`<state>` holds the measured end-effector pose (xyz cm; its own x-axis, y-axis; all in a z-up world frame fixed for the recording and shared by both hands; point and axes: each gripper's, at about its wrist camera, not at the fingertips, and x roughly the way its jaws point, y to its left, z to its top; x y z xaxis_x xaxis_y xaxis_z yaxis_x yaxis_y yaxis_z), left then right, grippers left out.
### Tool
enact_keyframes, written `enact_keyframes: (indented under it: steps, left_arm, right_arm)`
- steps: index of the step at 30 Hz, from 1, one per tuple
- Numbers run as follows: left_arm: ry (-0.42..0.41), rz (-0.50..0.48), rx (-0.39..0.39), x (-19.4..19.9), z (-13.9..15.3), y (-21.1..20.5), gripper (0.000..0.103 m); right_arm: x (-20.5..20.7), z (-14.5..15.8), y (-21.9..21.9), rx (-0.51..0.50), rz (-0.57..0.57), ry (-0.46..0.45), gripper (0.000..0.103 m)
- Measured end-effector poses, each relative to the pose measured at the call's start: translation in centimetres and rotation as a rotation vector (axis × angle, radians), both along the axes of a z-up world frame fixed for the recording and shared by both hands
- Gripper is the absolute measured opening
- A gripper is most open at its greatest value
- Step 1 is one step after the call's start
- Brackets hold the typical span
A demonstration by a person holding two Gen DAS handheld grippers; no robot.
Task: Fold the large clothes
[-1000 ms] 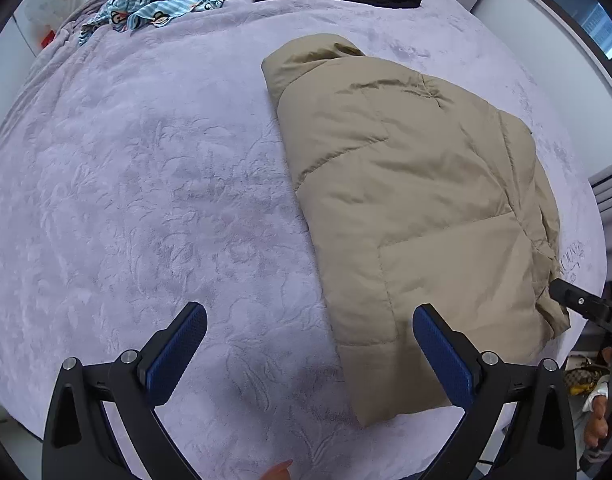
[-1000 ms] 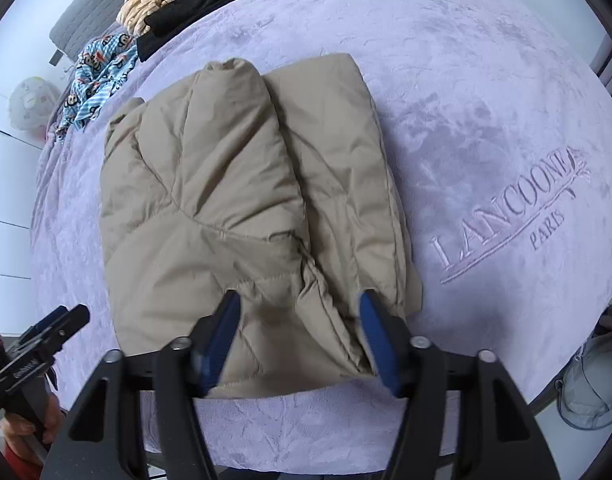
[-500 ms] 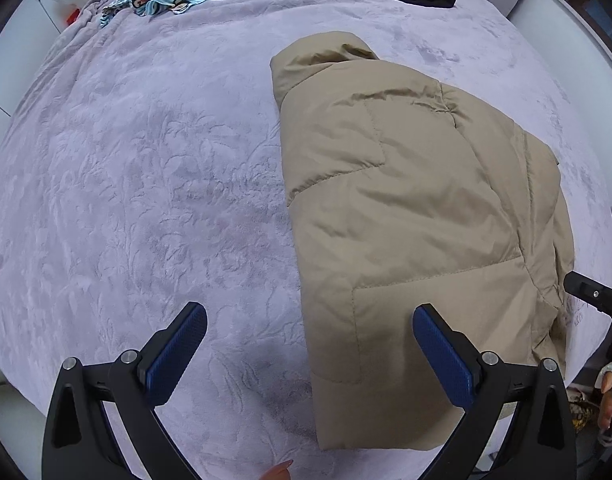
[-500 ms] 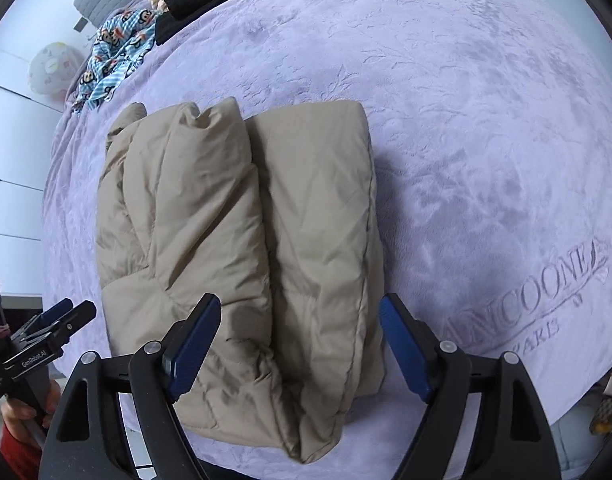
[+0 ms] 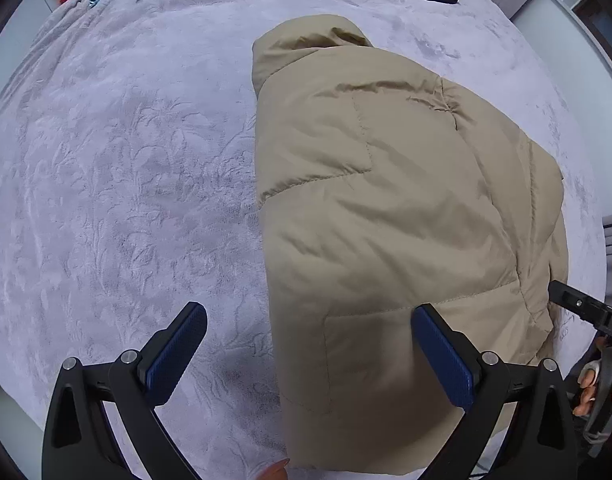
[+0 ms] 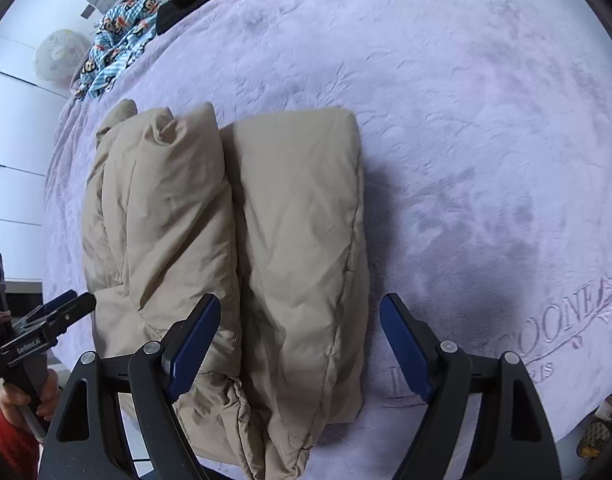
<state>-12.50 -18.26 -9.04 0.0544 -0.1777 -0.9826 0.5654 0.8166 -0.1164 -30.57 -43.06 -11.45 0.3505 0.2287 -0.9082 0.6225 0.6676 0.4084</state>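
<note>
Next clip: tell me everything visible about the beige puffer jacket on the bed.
The beige puffer jacket is padded, with stitched quilt lines and a smooth, slightly shiny shell. It lies folded lengthwise on the lilac plush bedspread, two thick sections side by side with a crease between them; the left wrist view shows its collar end bunched at the far side. Its near end reaches the bed's edge. Neither gripper grips it: the jaws of both stand open above its near end.

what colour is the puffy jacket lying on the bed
Beige, a plain tan. The puffy jacket shows best in the left wrist view.
</note>
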Motion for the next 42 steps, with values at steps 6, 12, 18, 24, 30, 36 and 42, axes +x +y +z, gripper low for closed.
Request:
enact_keyframes:
  steps: [6, 12, 18, 24, 30, 36, 42]
  left_arm:
    - [0.072, -0.008, -0.119, 1.5, -0.2, 0.0, 0.103]
    - [0.209, -0.004, -0.216, 3.3, -2.3, -0.1, 0.103]
    - [0.261, -0.035, -0.284, 4.9, -3.6, -0.1, 0.103]
    - [0.419, -0.010, -0.441, 7.8, -7.0, 0.3, 0.103]
    - [0.491, -0.010, -0.472, 8.6, -9.5, -0.5, 0.103]
    - [0.583, 0.032, -0.483, 7.3, -11.8, -1.4, 0.103]
    - [0.405, -0.007, -0.390, 5.0, -9.4, -3.4, 0.099]
  right_arm:
    - [0.2, -0.9, -0.7, 0.092, -0.010, -0.038, 0.084]
    - [2.9, -1.2, 0.3, 0.103, 0.118, -0.064, 0.103]
    - [4.5, -3.4, -0.3, 0.053, 0.188, 0.009, 0.103]
    - [4.9, -5.0, -2.4, 0.245, 0.154, -0.097, 0.103]
    - [7.4, -7.6, -2.7, 0.297, 0.202, -0.118, 0.103]
    - [8.7, -9.0, -1.8, 0.419, 0.184, -0.174, 0.103]
    - [8.9, -9.9, -1.3, 0.455, 0.129, -0.128, 0.103]
